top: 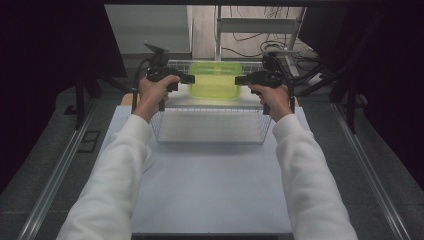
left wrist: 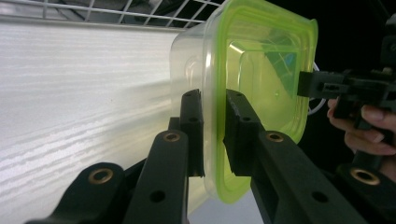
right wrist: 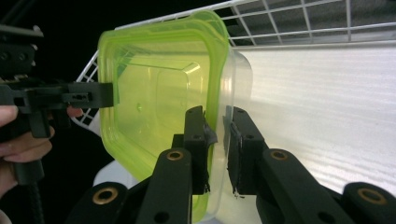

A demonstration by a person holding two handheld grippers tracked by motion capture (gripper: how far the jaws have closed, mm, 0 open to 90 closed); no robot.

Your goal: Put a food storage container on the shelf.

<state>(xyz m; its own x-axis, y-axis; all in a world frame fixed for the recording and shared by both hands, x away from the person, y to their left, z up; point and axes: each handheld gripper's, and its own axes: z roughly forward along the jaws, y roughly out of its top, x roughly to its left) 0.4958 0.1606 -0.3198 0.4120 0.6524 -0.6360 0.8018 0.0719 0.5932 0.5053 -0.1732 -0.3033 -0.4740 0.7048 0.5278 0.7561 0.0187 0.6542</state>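
The left tongs (top: 187, 79) pinch the left rim of the green container (top: 216, 80), held over the far end of the wire basket (top: 210, 137) on the bench (top: 210, 190). The right tongs (top: 242, 80) clamp its right rim, so its long axis runs between them. It seems to hang clear of the basket.

Box rim (left wrist: 219, 154): my jaws cover it — grip line hidden.
Basket's far wall (top: 220, 64): perhaps behind the box.

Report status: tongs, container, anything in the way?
Left tongs and right tongs each clamp an end rim of the clear plastic container with green lid. Held over the white wire basket. Nothing blocking.
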